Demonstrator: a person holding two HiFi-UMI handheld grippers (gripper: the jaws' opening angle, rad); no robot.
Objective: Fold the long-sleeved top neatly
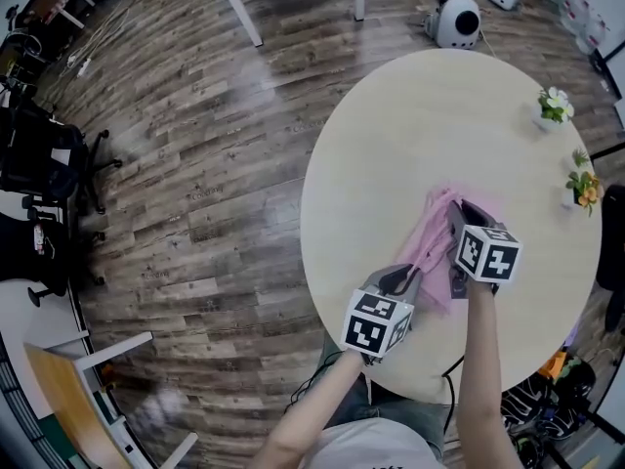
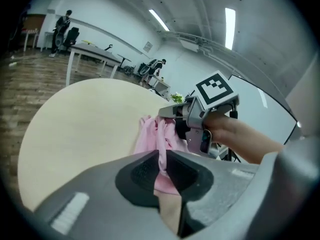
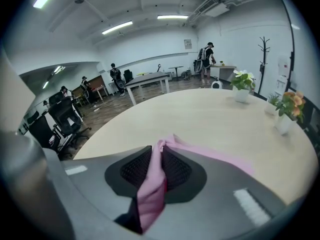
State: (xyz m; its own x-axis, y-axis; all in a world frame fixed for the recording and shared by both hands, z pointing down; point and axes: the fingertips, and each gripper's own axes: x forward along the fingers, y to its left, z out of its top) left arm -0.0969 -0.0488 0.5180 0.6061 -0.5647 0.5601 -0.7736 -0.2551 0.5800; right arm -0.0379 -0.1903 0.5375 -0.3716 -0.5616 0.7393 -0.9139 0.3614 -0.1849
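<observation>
- Both pairs of jaws are squeezed tight on pink cloth. The left gripper (image 2: 161,168) pinches a fold of the long-sleeved top (image 1: 431,245) between its pads. The right gripper (image 3: 157,168) pinches another bit of the same top.
- The top is all bunched up. It sits on the round table (image 1: 410,125), close to the edge where the person stands. Part of it hangs from the jaws and the rest lies on the wood.
- The two grippers are near each other. The left one is closer to the person's body. The right one is a bit farther out over the table.
- The bunch is long and thin. It runs from the left jaws, past the right jaws, out toward the middle of the table.
- I think the top is not folded at all yet. It looks like it must be laid flat first, so the two hands would need to pull apart, sideways to that long line.
- Two small flower pots (image 1: 554,106) stand well away from the top.
</observation>
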